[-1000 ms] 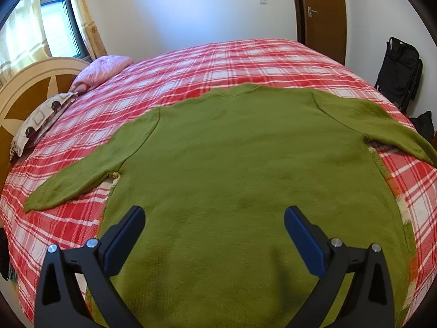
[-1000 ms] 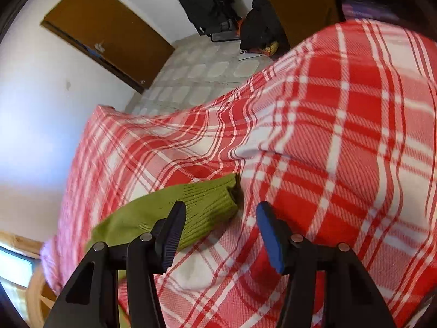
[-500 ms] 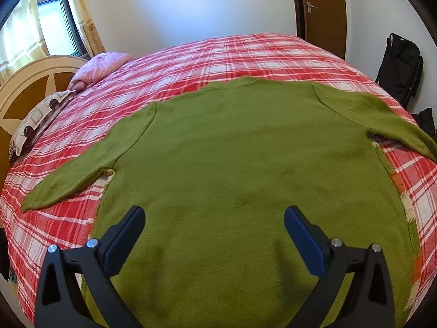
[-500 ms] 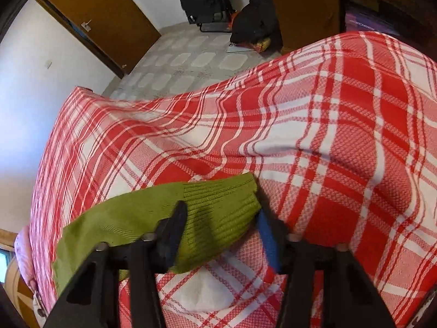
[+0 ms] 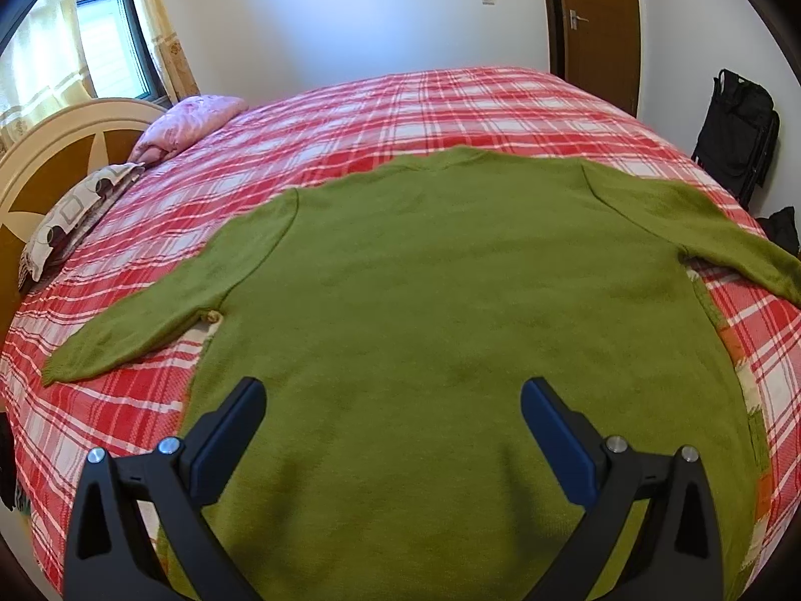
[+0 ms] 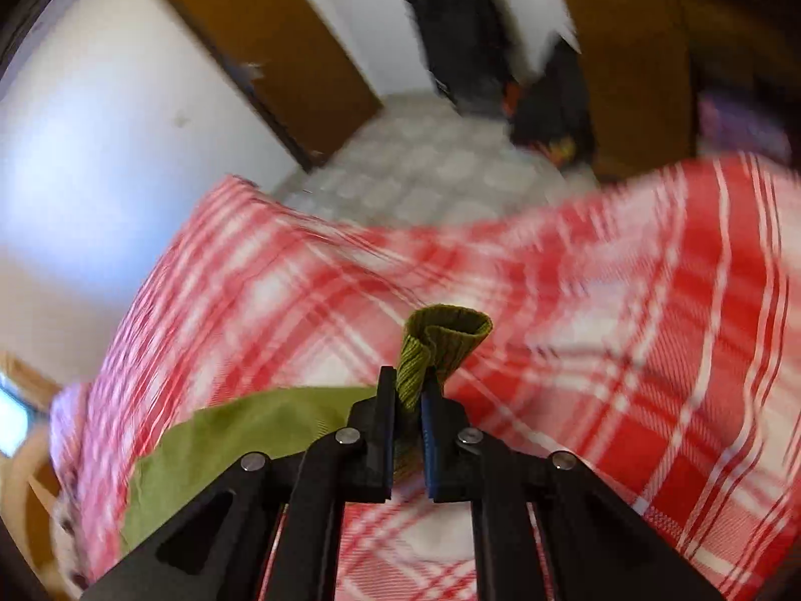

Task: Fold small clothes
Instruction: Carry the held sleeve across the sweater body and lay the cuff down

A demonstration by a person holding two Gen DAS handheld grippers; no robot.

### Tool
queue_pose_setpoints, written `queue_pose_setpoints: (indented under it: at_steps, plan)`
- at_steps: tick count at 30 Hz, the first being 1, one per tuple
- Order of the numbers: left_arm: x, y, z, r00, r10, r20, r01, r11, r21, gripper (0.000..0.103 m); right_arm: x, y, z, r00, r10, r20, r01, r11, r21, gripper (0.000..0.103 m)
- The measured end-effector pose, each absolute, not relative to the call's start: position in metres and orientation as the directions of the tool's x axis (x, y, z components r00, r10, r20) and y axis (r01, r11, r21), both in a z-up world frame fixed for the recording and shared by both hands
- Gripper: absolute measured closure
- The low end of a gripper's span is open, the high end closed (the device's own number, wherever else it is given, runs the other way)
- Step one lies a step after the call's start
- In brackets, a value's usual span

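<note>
A green knitted sweater (image 5: pixel 450 300) lies flat on the red plaid bed (image 5: pixel 400 105), both sleeves spread out. My left gripper (image 5: pixel 393 400) is open and empty, hovering over the sweater's lower body. My right gripper (image 6: pixel 408 390) is shut on the ribbed cuff (image 6: pixel 440 340) of the sweater's right sleeve and holds it lifted off the bedspread (image 6: pixel 626 325); the rest of that sleeve (image 6: pixel 240 430) trails down to the left. The right wrist view is motion-blurred.
A pink pillow (image 5: pixel 195 117) and a patterned pillow (image 5: pixel 75 210) lie by the headboard (image 5: pixel 60 150) at left. A brown door (image 5: pixel 595 15) and a black bag (image 5: pixel 736 140) stand beyond the bed on the right, near its edge.
My right gripper closed on the sleeve cuff and lifted it off the bed, swinging the view. The left gripper barely moved and stayed open.
</note>
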State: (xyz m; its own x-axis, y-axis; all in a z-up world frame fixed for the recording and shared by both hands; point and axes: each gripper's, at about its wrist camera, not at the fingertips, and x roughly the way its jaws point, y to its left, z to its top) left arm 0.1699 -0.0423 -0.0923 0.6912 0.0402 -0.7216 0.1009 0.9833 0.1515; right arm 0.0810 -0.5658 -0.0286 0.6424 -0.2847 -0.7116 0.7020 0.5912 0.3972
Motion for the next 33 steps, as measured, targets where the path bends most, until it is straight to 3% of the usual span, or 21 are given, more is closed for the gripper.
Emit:
queue_pose_setpoints:
  at_steps: [5, 13, 25, 33]
  plan:
    - [0.175, -0.026, -0.081, 0.710, 0.051, -0.703, 0.060, 0.989, 0.132, 0.000, 0.121, -0.508, 0.023, 0.716, -0.285, -0.638, 0.575, 0.758, 0.307, 0.095]
    - [0.196, 0.003, -0.067, 0.749, 0.045, -0.661, 0.037, 0.993, 0.110, 0.000, 0.195, -0.387, 0.048, 0.796, -0.062, -0.602, 0.303, 0.902, 0.307, 0.096]
    - [0.233, 0.062, -0.094, 0.727, 0.077, -0.682, -0.033, 0.996, 0.078, 0.000, 0.273, -0.229, 0.007, 0.763, 0.197, -0.616, 0.045, 0.934, 0.354, 0.096]
    - [0.237, 0.079, -0.111, 0.697, 0.045, -0.716, -0.042, 0.999, 0.022, 0.000, 0.302, -0.143, -0.048, 0.679, 0.361, -0.639, -0.081, 0.902, 0.425, 0.096]
